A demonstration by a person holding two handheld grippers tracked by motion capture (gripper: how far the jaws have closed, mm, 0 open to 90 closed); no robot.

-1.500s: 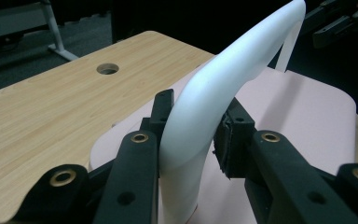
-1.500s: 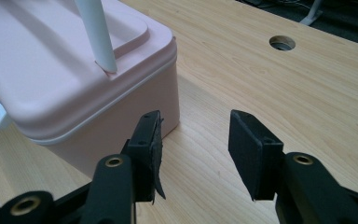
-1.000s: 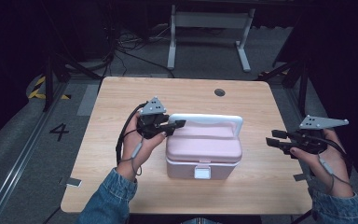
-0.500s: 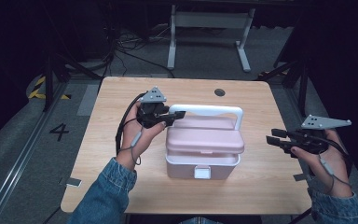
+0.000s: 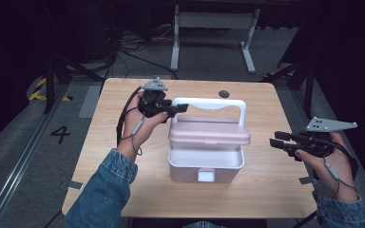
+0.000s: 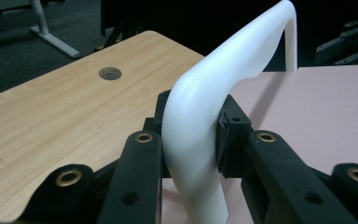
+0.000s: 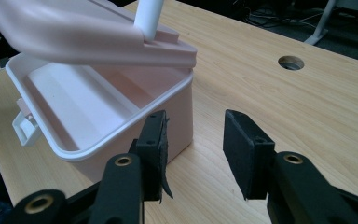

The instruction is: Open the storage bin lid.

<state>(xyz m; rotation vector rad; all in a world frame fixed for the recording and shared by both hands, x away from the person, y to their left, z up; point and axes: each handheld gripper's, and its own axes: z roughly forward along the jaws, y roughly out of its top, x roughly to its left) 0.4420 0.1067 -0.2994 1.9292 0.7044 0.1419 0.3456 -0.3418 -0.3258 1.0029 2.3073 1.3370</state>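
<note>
Middle of the high view: a pink storage box point(image 5: 206, 164) on the wooden table point(image 5: 271, 194), its pink lid point(image 5: 209, 134) lifted clear of the front rim and tilted, the white latch point(image 5: 206, 175) hanging at the front wall. Left gripper point(image 5: 177, 109), upper left of centre, pinching the white handle point(image 5: 209, 102) at its left bend — both black jaws pressed against the plastic in the left gripper view point(image 6: 193, 135), handle point(image 6: 214, 102) arching away toward the upper right of the frame and cut off at the bottom edge. Box interior mostly hidden under the lid from above; in the right gripper view the box point(image 7: 98, 121) open toward the lower left, inner walls pale and bare where visible, far corner covered by the lid point(image 7: 79, 35). Right gripper point(image 5: 276, 139) at the right of the high view, apart from the box, jaws spread with nothing between them — same gap over bare table in its own view point(image 7: 196, 144). Round cable hole point(image 5: 224, 93) behind the handle. Floor beyond the table dark, cables and a grey stand hard to make out. Denim sleeve point(image 5: 102, 192) cut off at the bottom edge.
</note>
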